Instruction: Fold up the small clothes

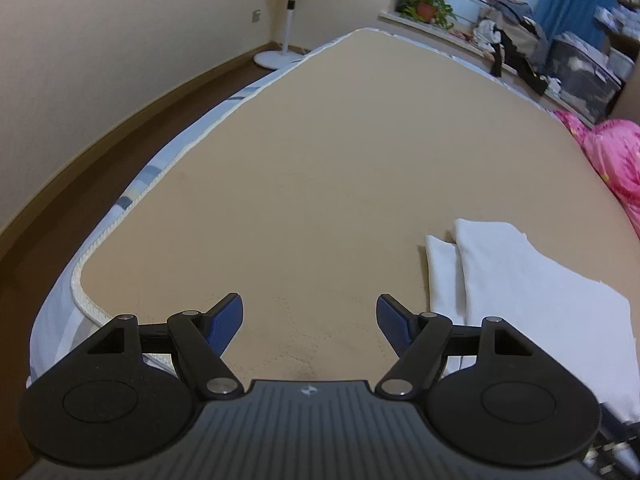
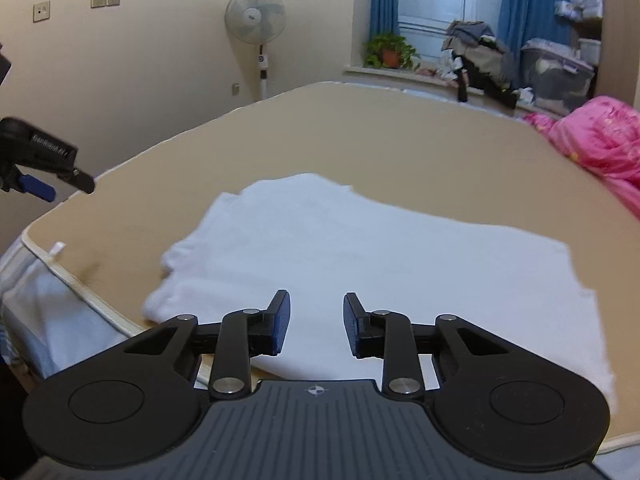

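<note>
White garment (image 2: pixel 360 256) lies flat, partly folded, on the tan mattress (image 2: pixel 440 152), near its front edge. R gripper (image 2: pixel 316 322) hangs over the near hem, jaws narrowed w/ nothing between; L gripper (image 1: pixel 310 322) at 9 o'clock, wide, empty. Risk, I'd judge: a one-layer pinch drags the fold apart. Grey storage bin (image 2: pixel 556 76) at 1 o'clock: contents unclear.

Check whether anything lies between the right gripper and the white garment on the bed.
Nothing visible does. The right gripper hangs with jaws apart and empty directly over the near part of the folded white cloth garment, which lies on the tan bed cover.
</note>
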The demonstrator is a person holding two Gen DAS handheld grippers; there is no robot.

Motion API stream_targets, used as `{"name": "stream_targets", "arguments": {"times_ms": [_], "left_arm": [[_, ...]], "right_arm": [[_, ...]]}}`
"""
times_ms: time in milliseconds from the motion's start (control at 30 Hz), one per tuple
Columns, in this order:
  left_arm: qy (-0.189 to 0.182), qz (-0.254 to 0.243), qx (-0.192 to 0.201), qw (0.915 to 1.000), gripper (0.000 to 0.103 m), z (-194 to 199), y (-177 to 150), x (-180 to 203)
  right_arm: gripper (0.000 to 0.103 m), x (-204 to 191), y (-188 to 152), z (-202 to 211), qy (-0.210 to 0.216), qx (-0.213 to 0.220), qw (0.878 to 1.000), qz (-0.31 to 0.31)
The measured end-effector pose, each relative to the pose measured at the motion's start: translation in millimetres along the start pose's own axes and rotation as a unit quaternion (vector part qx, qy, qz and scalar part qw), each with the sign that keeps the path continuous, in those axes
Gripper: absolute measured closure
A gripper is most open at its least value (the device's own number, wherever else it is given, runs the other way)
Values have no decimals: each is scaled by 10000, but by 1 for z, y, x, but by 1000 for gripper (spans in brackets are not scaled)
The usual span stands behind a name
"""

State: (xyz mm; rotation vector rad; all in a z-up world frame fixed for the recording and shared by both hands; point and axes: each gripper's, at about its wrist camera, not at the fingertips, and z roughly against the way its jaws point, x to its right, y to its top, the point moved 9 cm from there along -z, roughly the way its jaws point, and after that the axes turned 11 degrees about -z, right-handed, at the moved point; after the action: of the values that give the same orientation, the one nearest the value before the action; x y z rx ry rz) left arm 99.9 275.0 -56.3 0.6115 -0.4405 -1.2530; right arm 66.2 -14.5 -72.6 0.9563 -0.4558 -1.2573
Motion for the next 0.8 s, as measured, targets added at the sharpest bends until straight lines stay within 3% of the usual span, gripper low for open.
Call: {"name": "stream_targets", "arguments": {"times_ms": [267, 400, 467, 533, 567, 700, 800], "left_arm": [[52, 76, -71, 9999, 24, 0, -2, -10], [24, 201, -95, 9997, 24, 1, -3, -15], [15, 228, -103, 9997, 24, 1, -3, -16], [3, 253, -106, 9996, 24, 1, -3, -15], [-7, 266, -109, 9996, 24, 1, -3, -15], [-21, 303, -137, 9994, 24, 0, -2, -13], [-13, 282, -157, 9995, 24, 0, -3, -8]], "right_arm": [[67, -90, -29, -53, 553, -480, 9945, 755], [59, -115, -52, -72, 570, -821, 9850, 1408], [58, -121, -57, -75, 495, -734, 9804, 1761], [70, -124, -55, -77, 419, -690, 9781, 1917], [84, -123, -52, -78, 373, -710, 9778, 1934], [93, -119, -38, -75, 444, -804, 9779, 1877], [94, -104, 8, -51, 613, -527, 9889, 1249]]}}
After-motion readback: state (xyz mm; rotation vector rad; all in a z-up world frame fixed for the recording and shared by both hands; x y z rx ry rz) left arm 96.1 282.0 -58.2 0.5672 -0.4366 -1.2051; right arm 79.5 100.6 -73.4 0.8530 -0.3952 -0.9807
